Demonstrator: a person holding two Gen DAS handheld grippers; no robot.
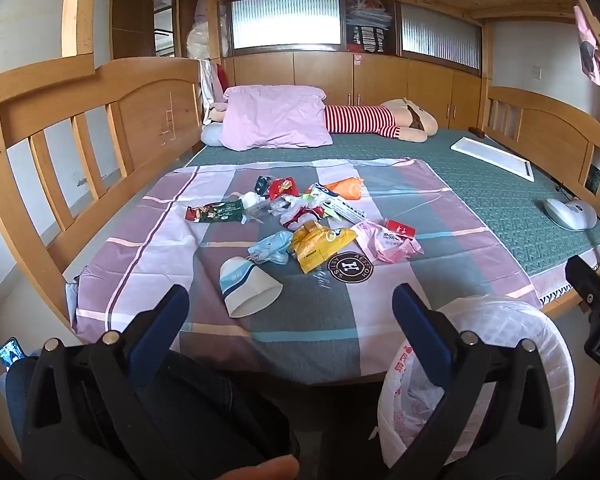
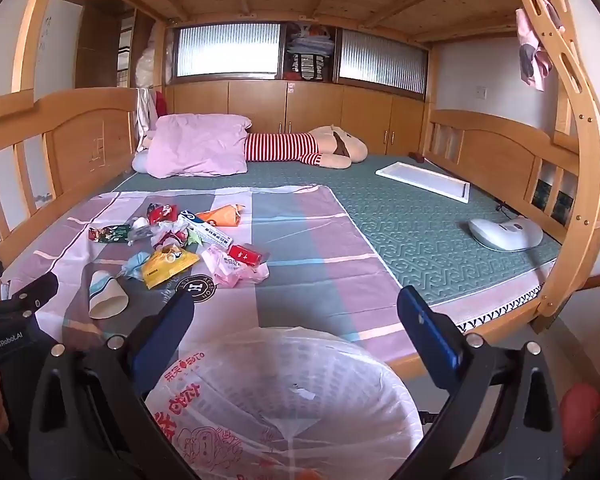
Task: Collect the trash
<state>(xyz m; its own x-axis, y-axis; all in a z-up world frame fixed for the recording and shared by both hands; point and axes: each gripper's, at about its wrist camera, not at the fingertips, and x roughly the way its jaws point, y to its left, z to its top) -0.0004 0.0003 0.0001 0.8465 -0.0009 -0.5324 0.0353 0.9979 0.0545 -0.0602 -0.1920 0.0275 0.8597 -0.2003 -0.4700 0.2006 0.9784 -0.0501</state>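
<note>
Your left hand-held gripper (image 1: pixel 290 300) and right hand-held gripper (image 2: pixel 296 316) hang spread and empty above the lined bin (image 2: pixel 284 392), collecting not yet begun, the paper cup (image 1: pixel 246 290) nearest on the bed before the wrapper pile (image 1: pixel 312 216)

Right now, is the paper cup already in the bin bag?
No, the paper cup lies on its side on the bedsheet, outside the lined bin.

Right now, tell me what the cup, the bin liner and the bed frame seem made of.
Cup: likely paper, matte, with a thin rim and a slightly squashed mouth.
Bin liner: thin plastic film, translucent and wrinkled, printed in red.
Bed frame: wood, visible grain, smooth light varnish.
</note>
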